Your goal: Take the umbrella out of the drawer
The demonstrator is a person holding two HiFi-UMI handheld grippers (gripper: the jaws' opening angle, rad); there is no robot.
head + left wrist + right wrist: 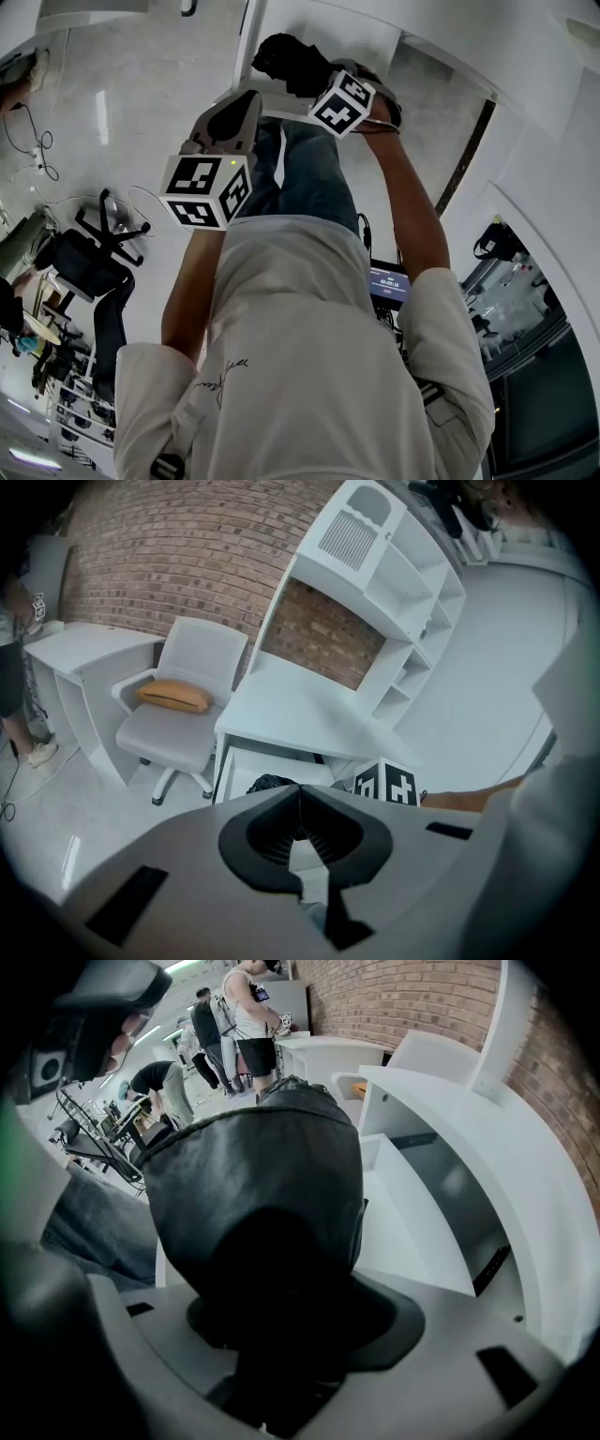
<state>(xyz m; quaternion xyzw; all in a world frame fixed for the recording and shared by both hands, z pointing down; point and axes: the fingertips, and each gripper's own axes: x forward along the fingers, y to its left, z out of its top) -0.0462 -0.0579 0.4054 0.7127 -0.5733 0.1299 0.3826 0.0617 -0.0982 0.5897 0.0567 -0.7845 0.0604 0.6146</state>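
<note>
Right gripper (281,1330) clamped on black umbrella (262,1166) beside open drawer (405,1218). Left gripper (300,803) jaws together, empty.

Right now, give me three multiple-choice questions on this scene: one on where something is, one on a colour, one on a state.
1. Where is the black umbrella?
A. Lying on the chair
B. Between the jaws of the right gripper
C. In the left gripper

2. What colour is the cushion on the chair?
A. Orange
B. Blue
C. Green

3. How do the left gripper's jaws stand?
A. Wide apart
B. Together, with nothing between them
C. Clamped on the cushion

Answers:
1. B, since the right gripper view shows the umbrella filling the space between that gripper's jaws.
2. A, since the left gripper view shows an orange cushion on the white seat.
3. B, since the left gripper view shows its jaw tips meeting with nothing in them.
</note>
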